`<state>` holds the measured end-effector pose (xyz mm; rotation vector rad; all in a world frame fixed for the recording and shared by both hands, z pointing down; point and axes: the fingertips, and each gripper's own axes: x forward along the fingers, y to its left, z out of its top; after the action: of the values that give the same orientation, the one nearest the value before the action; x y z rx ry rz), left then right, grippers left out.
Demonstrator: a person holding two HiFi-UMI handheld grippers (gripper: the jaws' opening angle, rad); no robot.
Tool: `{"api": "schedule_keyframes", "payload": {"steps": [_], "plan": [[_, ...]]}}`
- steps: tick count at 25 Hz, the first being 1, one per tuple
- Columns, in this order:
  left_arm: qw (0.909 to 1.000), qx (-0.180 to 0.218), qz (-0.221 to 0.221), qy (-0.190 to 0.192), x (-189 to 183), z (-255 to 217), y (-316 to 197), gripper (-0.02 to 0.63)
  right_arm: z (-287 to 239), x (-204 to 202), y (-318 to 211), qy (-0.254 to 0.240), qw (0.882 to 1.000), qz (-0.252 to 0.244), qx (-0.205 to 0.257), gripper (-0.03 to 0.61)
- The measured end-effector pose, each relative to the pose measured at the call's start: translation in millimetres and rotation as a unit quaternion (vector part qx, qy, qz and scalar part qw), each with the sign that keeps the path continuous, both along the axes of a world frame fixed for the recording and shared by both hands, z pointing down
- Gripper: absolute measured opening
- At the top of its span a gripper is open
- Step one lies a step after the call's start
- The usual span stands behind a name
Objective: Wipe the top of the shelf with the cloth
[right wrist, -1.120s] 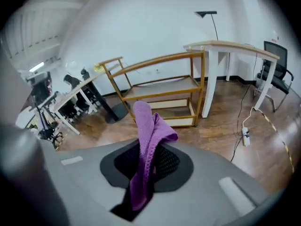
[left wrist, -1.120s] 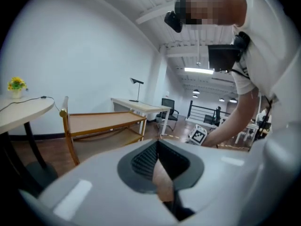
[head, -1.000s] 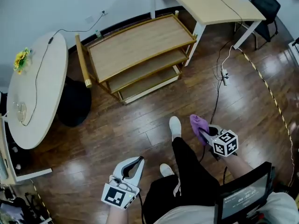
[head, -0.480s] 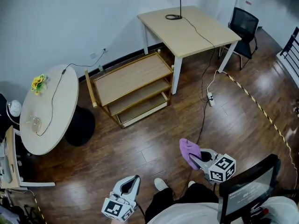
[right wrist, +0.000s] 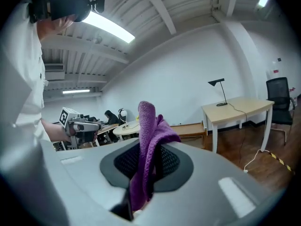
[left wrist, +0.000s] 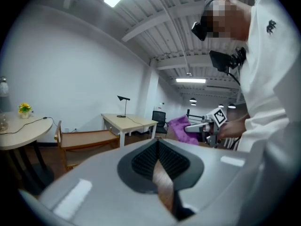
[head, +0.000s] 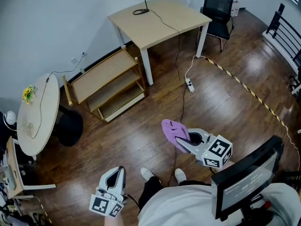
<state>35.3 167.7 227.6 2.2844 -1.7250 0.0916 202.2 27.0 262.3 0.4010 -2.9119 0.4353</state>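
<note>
My right claw is clamped on the cloth, my left claw is closed on nothing, and the shelf stands well off at the far left, so I judge all the wiping is left.

The wooden floor is carrying a three-tier wooden shelf by the far wall. Just right of it, a rectangular table is standing, bearing a lamp base and its cable. At the left, a round table is holding yellow flowers. A power strip is lying on the floor, right of the shelf.
</note>
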Motion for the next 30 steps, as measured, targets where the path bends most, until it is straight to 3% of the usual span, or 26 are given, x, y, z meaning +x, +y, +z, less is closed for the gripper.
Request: {"api": "schedule_keyframes", "payload": {"steps": [8,17,30], "plan": [[0.9994,0.025,0.012,-0.021,89,-48,0,0.021,-61,94,-7,-0.031,0.999,0.015,0.033,0.051],[0.9981,0.039,0.028,-0.039,95,-57,-10,0.021,-76,100,-10,-0.046,0.997,0.014,0.058,0.051],[0.9975,0.049,0.009,-0.049,93,-50,-3,0.021,-96,110,-5,-0.061,0.993,0.003,0.099,0.051]]}}
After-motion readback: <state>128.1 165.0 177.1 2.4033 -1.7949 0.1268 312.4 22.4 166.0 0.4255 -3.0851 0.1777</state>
